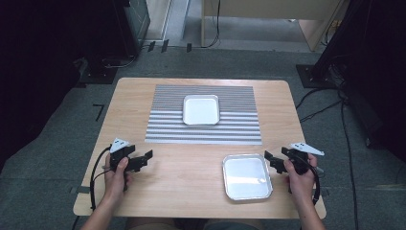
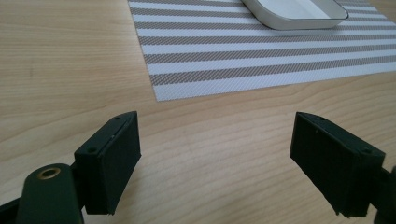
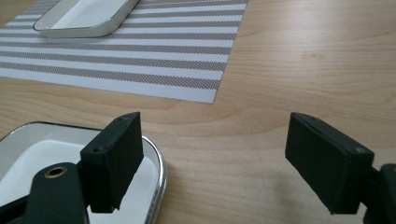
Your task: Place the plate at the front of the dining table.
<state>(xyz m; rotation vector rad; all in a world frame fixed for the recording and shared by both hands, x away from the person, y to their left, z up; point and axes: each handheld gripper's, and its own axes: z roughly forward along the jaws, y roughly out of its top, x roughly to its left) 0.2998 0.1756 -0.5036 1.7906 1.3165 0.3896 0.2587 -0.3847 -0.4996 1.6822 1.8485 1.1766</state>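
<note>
Two empty white square trays are on the wooden table. One tray (image 1: 201, 109) sits on the grey-and-white striped placemat (image 1: 206, 132) at the table's middle back; its near rim (image 2: 299, 16) also lies at the top of the left gripper view, and the same tray (image 3: 84, 18) is far left in the right gripper view. The other tray (image 1: 246, 176) lies on bare wood near the front right. My left gripper (image 1: 143, 160) rests open at the front left (image 2: 217, 158). My right gripper (image 1: 270, 160) stands open beside the near tray's right edge (image 3: 159, 172).
The table's front edge (image 1: 191, 215) lies just before both hands. Cables (image 1: 344, 120) trail over the grey floor to the right, and dark equipment stands at both sides. A wooden desk (image 1: 268, 19) stands beyond the table.
</note>
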